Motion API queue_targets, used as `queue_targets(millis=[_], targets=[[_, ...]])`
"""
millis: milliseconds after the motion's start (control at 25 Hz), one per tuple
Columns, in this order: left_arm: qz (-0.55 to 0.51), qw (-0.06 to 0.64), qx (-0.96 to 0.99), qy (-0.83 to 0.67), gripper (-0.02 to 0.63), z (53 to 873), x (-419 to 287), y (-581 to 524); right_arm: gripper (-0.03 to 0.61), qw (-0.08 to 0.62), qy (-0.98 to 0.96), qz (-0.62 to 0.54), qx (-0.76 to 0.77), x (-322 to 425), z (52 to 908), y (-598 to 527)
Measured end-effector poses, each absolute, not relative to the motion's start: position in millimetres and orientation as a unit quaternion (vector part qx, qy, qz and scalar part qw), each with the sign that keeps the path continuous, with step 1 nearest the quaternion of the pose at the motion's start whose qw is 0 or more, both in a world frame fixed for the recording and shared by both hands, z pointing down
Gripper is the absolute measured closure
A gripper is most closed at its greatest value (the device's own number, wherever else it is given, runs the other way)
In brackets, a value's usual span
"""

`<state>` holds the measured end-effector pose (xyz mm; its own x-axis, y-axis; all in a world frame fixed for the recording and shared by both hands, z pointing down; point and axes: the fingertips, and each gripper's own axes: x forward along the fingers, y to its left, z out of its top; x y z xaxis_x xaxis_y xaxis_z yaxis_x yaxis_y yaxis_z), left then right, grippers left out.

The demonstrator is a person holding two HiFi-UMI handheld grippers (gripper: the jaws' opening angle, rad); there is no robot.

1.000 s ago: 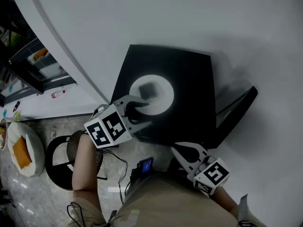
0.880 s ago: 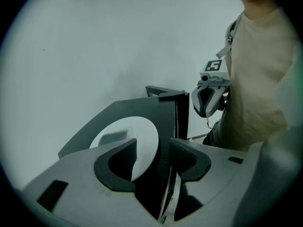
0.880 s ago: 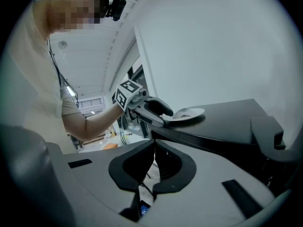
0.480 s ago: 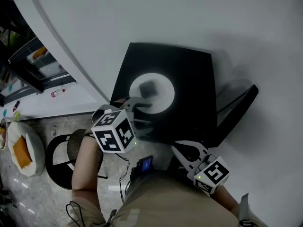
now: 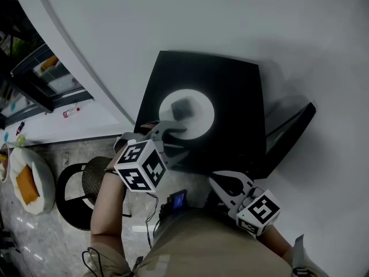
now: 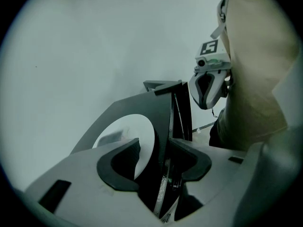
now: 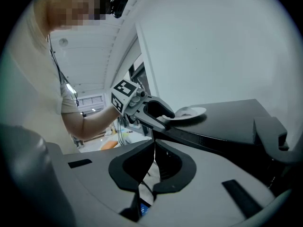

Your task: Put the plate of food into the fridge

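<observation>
The white plate (image 5: 203,119) sits on top of the black fridge (image 5: 233,91), left of the middle of that top, with a dark lump of food (image 5: 183,109) resting on its left half. It is outside the fridge, not in it. The left gripper (image 5: 174,138) is right at the plate's near left rim, angled downward. Its jaws have just been closing, but they stand apart with a clear gap. The left gripper view shows the plate's rim in that gap beside one jaw, with no pad plainly pressing on it, so there is no firm grip on the plate. The marker cube on that gripper faces up at the head camera, and the person's bare forearm (image 5: 106,206) runs back from it toward the near left. Over on the right, the fridge door (image 5: 291,133) swings out from the body as a dark slanted panel. The right gripper (image 5: 218,181) hangs just off the fridge's near edge, close to the person's body, well apart from the plate. Its jaws are pressed together tip to tip, with nothing held between them. Down on the floor at the near left stands a round black stool (image 5: 72,198).
</observation>
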<state>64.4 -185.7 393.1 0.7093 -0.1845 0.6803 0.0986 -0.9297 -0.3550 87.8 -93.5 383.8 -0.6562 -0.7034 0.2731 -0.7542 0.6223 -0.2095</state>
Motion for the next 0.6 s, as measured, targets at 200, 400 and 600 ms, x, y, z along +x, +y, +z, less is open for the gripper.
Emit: queue_targets(millis=[200, 400, 600], targets=[[-0.361, 0.186, -0.914, 0.023, 0.433, 390.6, 61.4, -182.9, 0.557, 0.081, -0.898, 0.150, 0.405, 85.5, 384.4, -95.1], [-0.359, 0.196, -0.912, 0.030, 0.424, 390.2, 58.7, -185.5, 0.557, 0.077, -0.895, 0.154, 0.410, 85.6, 383.2, -95.1], [-0.369, 0.208, -0.905, 0.026, 0.408, 394.6, 60.4, -184.9, 0.557, 0.075, -0.894, 0.155, 0.413, 87.1, 384.3, -93.6]])
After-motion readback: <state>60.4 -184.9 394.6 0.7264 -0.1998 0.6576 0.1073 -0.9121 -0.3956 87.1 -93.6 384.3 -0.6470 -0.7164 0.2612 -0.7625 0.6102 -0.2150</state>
